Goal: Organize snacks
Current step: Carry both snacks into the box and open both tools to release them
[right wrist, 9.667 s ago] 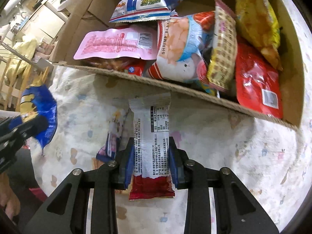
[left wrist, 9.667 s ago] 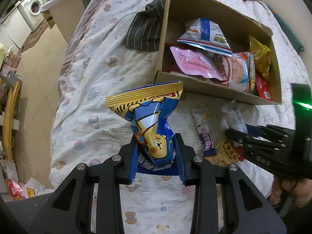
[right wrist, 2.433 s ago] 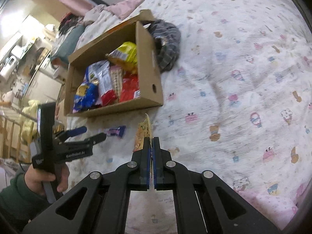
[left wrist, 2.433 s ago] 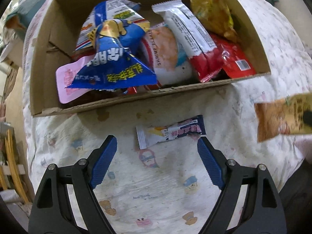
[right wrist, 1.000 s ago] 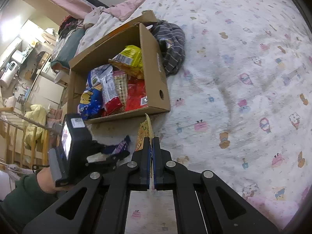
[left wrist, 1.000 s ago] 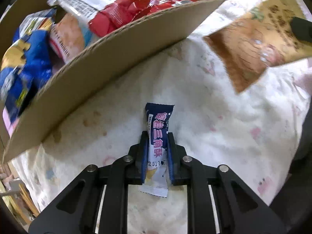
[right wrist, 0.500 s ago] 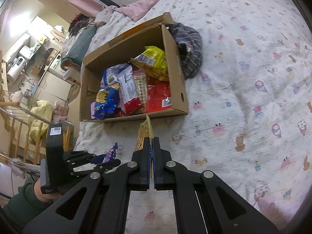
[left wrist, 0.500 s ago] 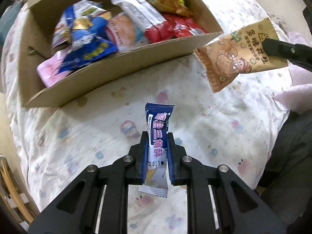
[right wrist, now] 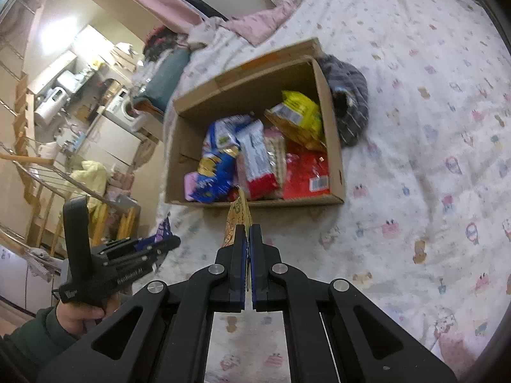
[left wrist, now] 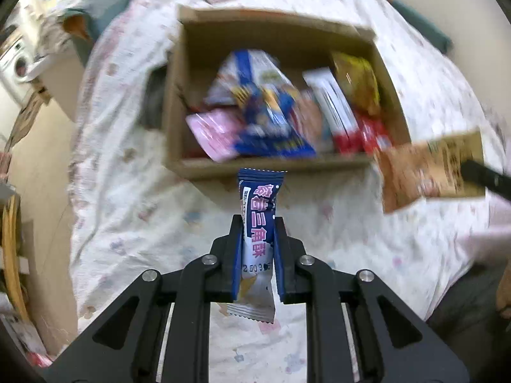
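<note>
My left gripper [left wrist: 258, 223] is shut on a slim blue and white snack bar [left wrist: 259, 223], held upright above the bedspread in front of the cardboard box [left wrist: 271, 164]. In the right wrist view that same left gripper [right wrist: 166, 242] hangs at the lower left with the bar [right wrist: 164, 228] in it. My right gripper [right wrist: 248, 228] is shut on the edge of a flat tan peanut packet [right wrist: 238, 217], seen edge-on just before the box's near wall [right wrist: 255, 203]. The left wrist view shows this packet [left wrist: 428, 169] at the right, beside the box. Several snack bags fill the box.
The box stands on a bed with a white patterned cover [right wrist: 415, 159]. A striped grey cloth [right wrist: 349, 102] lies against the box's far right side. A pink pillow [right wrist: 255, 25] is at the head. The floor drops off left of the bed [left wrist: 38, 159], by a wooden rack [right wrist: 41, 198].
My left gripper has risen with the snack bar and rolled, so the box now sits square ahead. The right gripper lifted slightly with its packet, edging closer to the box.
</note>
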